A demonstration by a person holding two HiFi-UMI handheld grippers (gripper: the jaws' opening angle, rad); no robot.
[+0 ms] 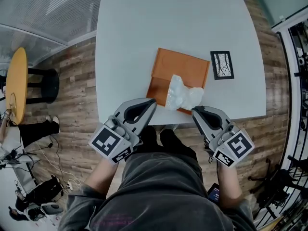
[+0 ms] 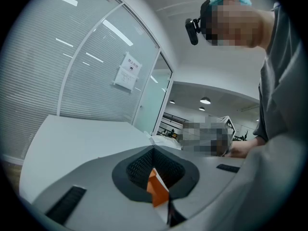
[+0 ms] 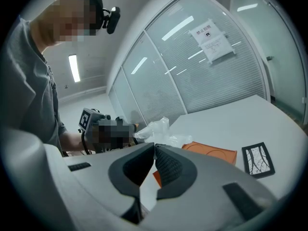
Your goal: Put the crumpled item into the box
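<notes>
A person in a grey shirt (image 1: pixel 159 191) stands at the near edge of a white table (image 1: pixel 139 28), holding a grey two-jaw gripper in each hand. The left gripper (image 1: pixel 153 101) has its jaws pressed together with nothing between them. Its tip sits just beside the near left corner of a flat orange cardboard box (image 1: pixel 180 67). The right gripper (image 1: pixel 194 110), likewise closed and empty, points at the box's near right corner from 5 o'clock. Between the two tips lies the crumpled clear plastic bag (image 1: pixel 182 94), on the near right part of the box and spilling past its near edge. Whether it sits inside the box or only on top of it cannot be told. At 3 o'clock from the box, just beside it, a small black-framed card with a branching pattern (image 1: pixel 222 65) lies flat. Off the table at 9 o'clock, a round yellow tabletop (image 1: pixel 17 83) and a black round base (image 1: pixel 48 85) stand on wood-plank floor (image 1: pixel 77 81).
</notes>
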